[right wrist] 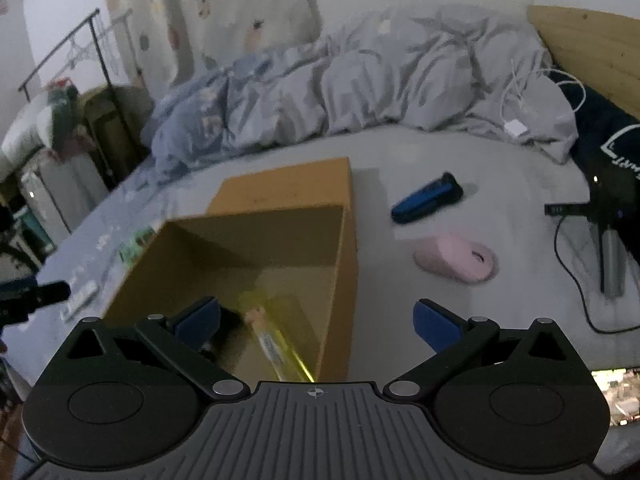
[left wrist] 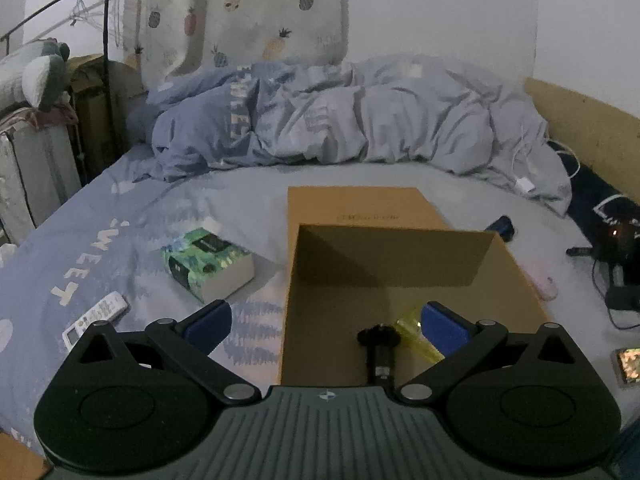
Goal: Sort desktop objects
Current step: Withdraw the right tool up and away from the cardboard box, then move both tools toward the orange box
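Observation:
An open cardboard box [left wrist: 500, 292] lies on the bed, also in the right wrist view [right wrist: 344, 264]. Inside it lie a yellow transparent tube [left wrist: 412, 330] [right wrist: 280, 340] and a black tool [left wrist: 380, 348]. My left gripper [left wrist: 326, 320] is open and empty above the box's near left edge. My right gripper [right wrist: 316, 320] is open and empty above the box's near right corner. A green tissue pack [left wrist: 208, 262] and a white remote [left wrist: 96, 316] lie left of the box. A blue-black shaver [right wrist: 426, 198] and a pink mouse [right wrist: 456, 261] lie right of it.
A crumpled blue-grey duvet [left wrist: 340, 116] fills the far side of the bed. A black tripod and cables [right wrist: 600, 236] lie at the right, with a white charger [right wrist: 516, 128] behind. A phone [left wrist: 630, 366] lies at the near right. A clothes rack [left wrist: 106, 40] stands at the left.

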`<state>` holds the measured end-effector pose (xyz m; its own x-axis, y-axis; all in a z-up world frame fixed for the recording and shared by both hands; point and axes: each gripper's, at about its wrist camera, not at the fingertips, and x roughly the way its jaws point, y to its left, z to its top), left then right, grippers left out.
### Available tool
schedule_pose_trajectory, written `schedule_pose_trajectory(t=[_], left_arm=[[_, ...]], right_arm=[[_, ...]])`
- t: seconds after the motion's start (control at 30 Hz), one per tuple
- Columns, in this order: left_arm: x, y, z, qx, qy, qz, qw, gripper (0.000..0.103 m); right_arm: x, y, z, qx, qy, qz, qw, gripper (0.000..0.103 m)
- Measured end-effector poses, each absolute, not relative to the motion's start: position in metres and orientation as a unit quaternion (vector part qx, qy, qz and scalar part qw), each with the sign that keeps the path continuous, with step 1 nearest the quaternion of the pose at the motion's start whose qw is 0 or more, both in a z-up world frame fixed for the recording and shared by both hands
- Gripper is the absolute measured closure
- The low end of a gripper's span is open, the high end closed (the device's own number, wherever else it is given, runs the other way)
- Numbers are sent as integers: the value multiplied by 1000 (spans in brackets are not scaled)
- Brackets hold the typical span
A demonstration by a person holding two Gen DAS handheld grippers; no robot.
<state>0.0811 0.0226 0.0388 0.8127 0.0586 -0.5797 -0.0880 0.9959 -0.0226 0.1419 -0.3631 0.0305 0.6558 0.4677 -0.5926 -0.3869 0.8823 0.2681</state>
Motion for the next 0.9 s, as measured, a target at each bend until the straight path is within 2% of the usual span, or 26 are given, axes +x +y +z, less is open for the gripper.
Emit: schedule_pose_trajectory(t=[0.47,0.9], left_arm=[[97,40,97,-54,253,16,966,0],[133,42,141,-60,207,-6,976,0]], right_arm=[[171,-365,108,123,285,271,911,0],[211,-340,188,96,212,299,925,0]])
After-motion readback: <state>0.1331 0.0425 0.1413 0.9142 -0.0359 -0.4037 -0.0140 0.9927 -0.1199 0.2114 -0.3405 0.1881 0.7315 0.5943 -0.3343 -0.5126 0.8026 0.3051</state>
